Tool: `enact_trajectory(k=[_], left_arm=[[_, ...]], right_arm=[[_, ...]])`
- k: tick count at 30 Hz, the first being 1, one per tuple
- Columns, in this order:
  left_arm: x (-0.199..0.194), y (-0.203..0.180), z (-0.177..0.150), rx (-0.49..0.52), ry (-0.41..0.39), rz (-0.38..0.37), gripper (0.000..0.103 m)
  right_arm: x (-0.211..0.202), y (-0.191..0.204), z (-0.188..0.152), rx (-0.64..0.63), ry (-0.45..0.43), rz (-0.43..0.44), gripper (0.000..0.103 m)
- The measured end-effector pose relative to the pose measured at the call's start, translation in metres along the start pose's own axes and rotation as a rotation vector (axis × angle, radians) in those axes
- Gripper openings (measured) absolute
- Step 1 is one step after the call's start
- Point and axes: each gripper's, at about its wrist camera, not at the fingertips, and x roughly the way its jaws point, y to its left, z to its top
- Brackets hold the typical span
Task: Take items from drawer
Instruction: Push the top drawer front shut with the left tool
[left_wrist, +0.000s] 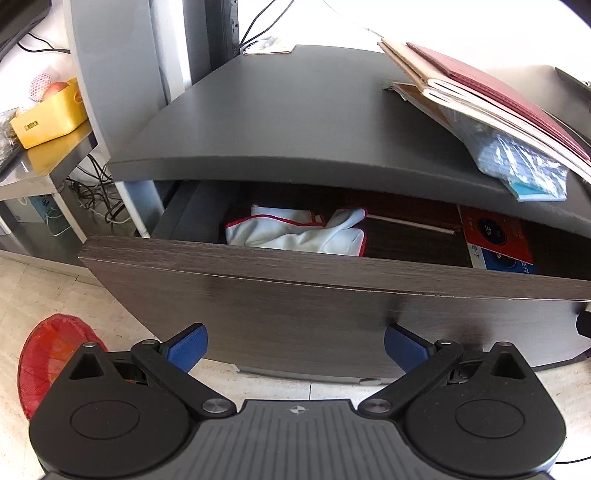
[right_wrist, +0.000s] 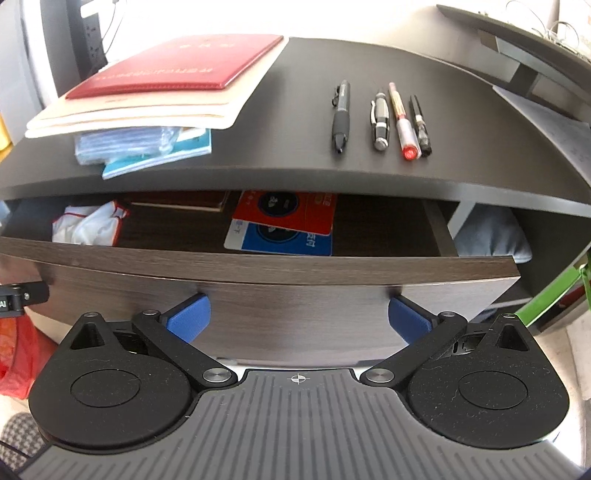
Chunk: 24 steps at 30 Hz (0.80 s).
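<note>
Hovering wide open and empty before the pulled-out drawer (right_wrist: 258, 264), the left tongs (left_wrist: 295, 345) and right tongs (right_wrist: 299, 317) must next reach in for the cloth (left_wrist: 295, 232) or cards (right_wrist: 284, 225).

Office: dark desk (right_wrist: 406, 74) with pens (right_wrist: 380, 122), notebooks (right_wrist: 147, 99), cables (left_wrist: 92, 184) under side table.

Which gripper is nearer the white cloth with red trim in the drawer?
Left. The left gripper faces the white red-trimmed cloth nearly head-on; from the right gripper it lies far left.
</note>
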Motion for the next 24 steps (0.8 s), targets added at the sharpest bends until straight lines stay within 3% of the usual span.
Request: enact_trajectory(k=[24], left_arm=[[0.035,-0.007,0.045,-0.044,-0.032,-0.006,0.103]], right_arm=[[0.033,0.007,0.036,-0.007,-0.104,-0.014,0.103]])
